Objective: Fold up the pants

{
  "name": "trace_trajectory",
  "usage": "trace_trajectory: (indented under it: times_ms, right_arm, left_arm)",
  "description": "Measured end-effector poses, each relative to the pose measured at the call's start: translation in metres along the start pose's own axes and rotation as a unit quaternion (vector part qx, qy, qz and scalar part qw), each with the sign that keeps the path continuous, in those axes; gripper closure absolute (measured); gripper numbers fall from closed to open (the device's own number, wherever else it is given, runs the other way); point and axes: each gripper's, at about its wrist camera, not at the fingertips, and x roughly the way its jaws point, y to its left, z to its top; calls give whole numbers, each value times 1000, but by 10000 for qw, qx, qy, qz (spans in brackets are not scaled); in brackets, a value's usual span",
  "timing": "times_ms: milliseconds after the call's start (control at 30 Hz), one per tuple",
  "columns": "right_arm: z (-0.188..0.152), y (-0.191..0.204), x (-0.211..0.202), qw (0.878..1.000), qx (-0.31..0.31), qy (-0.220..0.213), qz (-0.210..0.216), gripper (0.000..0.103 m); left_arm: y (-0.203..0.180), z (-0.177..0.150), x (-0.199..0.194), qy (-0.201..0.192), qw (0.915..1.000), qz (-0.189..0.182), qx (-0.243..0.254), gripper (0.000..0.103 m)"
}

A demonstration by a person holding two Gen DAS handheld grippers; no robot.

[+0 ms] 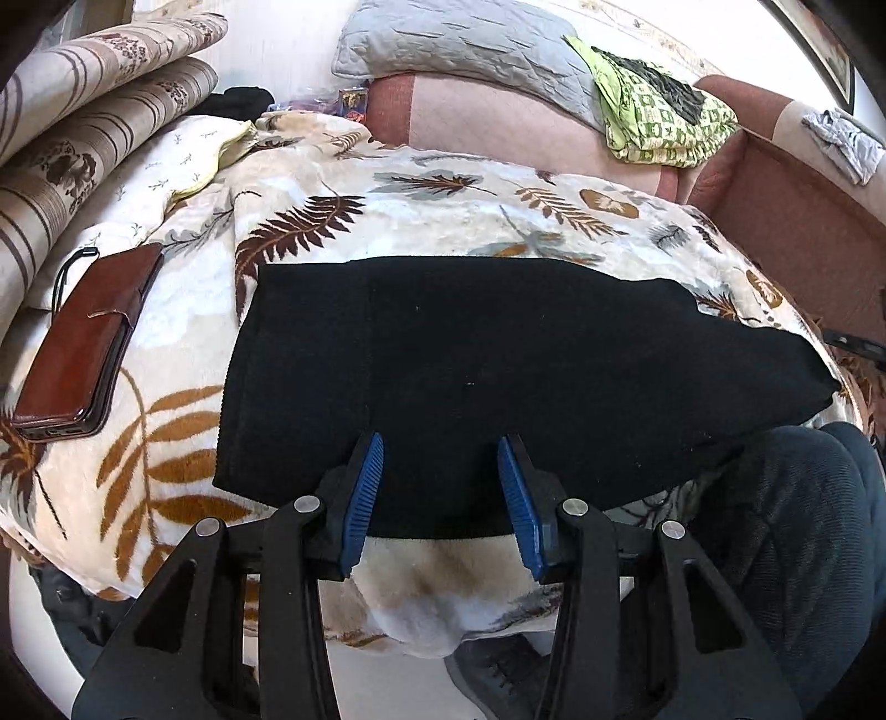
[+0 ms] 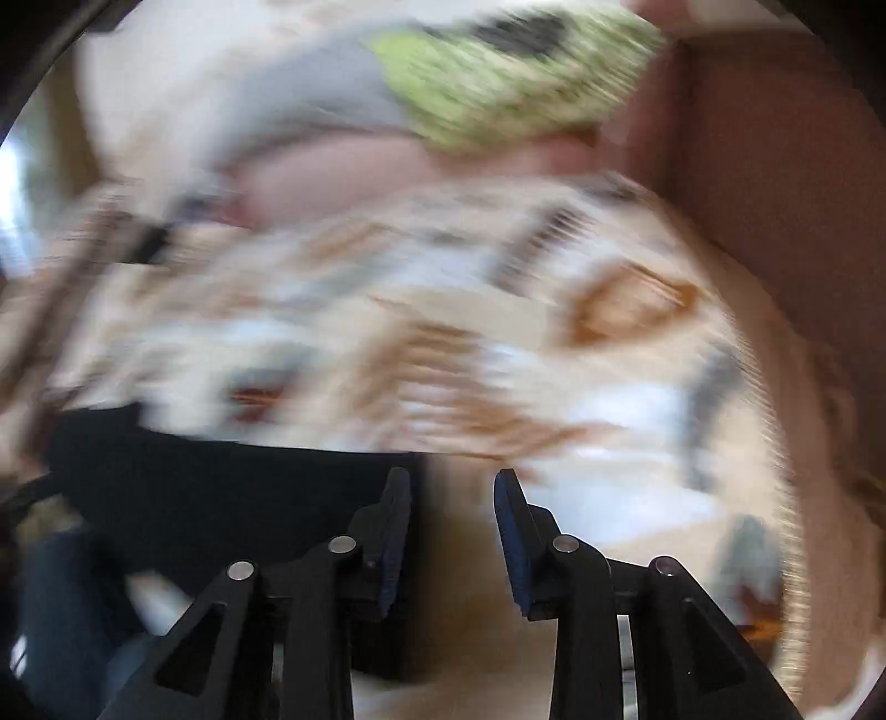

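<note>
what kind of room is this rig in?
Likely a home bedroom or living room, not a lab. The black pants lie on a leaf-print blanket over a bed or couch, with a grey pillow on pink upholstery behind and a phone in a brown case beside them.

A cream blanket (image 1: 454, 205) printed with brown and grey leaves covers the bed. Behind it stands a pink-brown sofa (image 1: 498, 138) bearing a grey quilted cushion (image 1: 459, 44) and a green patterned cloth (image 1: 659, 111). Striped beige bolsters (image 1: 83, 111) lie at the left, in soft daylight.
</note>
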Motion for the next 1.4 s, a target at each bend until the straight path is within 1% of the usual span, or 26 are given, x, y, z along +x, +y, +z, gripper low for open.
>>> trace_trajectory:
  times_ms: [33, 67, 100, 133, 200, 267, 300, 333, 400, 433, 467, 500, 533, 567, 633, 700, 767, 833, 900, 967, 1000, 1033, 1100, 1133, 1267, 1400]
  right_arm:
    - [-6, 15, -3, 9993, -253, 19, 260, 73]
    - [-16, 34, 2, 9967, -696, 250, 344, 73]
    - [-26, 43, 12, 9938, -963, 528, 160, 73]
    - [-40, 45, 31, 9878, -1133, 1048, -198, 72]
    - [-47, 43, 27, 9901, -1140, 788, -230, 72]
    - [-41, 48, 24, 9901, -952, 893, -519, 72]
    - [-37, 54, 18, 9907, -927, 759, -638, 72]
    - [-34, 63, 10, 9928, -925, 526, -542, 71]
    - [-31, 74, 4, 9948, -931, 341, -234, 67]
    - [-33, 80, 9, 9940, -972, 446, -238, 58]
    - [-35, 81, 19, 9924, -1002, 627, -349, 55]
    - [-41, 79, 37, 9883, -953, 1096, -474, 54]
    - [-43, 73, 47, 9875, -717, 1349, -397, 53]
    - [-38, 65, 43, 9911, -341, 1263, -238, 52]
    - [-28, 65, 42, 9895, -89, 1403, -349, 52]
    - [-13, 75, 38, 9909, 111, 1238, -508, 52]
    - [2, 99, 37, 9954, 269, 915, -72, 52]
    - [10, 122, 45, 9956, 461, 765, 284, 51]
    - [17, 158, 70, 9922, 545, 996, 510, 50]
    - [16, 194, 100, 9887, 197, 1404, 491, 50]
    - [13, 211, 114, 9862, -22, 1597, 425, 50]
    - [9, 224, 124, 9834, -265, 1765, 340, 49]
    - [1, 244, 135, 9788, -852, 1858, 102, 32]
    - [-3, 251, 137, 9767, -1037, 1873, 139, 17]
    - [-11, 251, 140, 9815, -948, 1640, 267, 7]
    - [-9, 254, 144, 9832, -894, 1568, 270, 2]
  left_arm:
    - [0, 0, 0, -12, 10000, -8, -22, 60]
    - [2, -1, 0, -31, 10000, -31, -63, 60]
    - [3, -1, 0, -47, 9999, -55, -104, 60]
    - [4, -1, 0, -61, 9999, -78, -128, 60]
    - [5, -1, 0, -77, 9997, -117, -199, 60]
    - [5, 0, 0, -64, 9997, -111, -223, 60]
    - [4, 0, 0, -59, 9997, -89, -218, 60]
    - [3, 0, 0, -57, 9997, -84, -208, 57]
    - [0, -1, 0, -80, 9997, -79, -205, 53]
    - [-2, -1, 0, -94, 9997, -51, -207, 51]
    - [-3, -2, 1, -98, 9997, -9, -206, 50]
    - [-6, -1, 1, -89, 9998, 58, -193, 48]
    - [-8, -1, 1, -64, 9998, 83, -184, 45]
    - [-11, 1, 1, -20, 9998, 123, -175, 44]
    - [-18, 5, -1, 61, 9997, 162, -175, 44]
    - [-28, 13, -2, 101, 9996, 45, -242, 44]
    - [-44, 25, 0, 54, 9998, -144, -148, 44]
    - [-63, 42, 6, -19, 9999, -157, 22, 44]
    - [-75, 56, 22, 128, 9997, -176, -51, 44]
    - [-78, 58, 46, 583, 9977, -114, -315, 44]
    - [-80, 53, 56, 757, 9963, 52, -398, 44]
    - [-85, 49, 54, 577, 9978, 188, -276, 41]
    - [-101, 43, 53, 537, 9973, 483, 123, 38]
    - [-106, 43, 52, 534, 9966, 586, 229, 38]
    - [-106, 60, 52, 620, 9980, 88, -33, 38]
    - [-117, 87, 63, 616, 9976, 303, 69, 38]
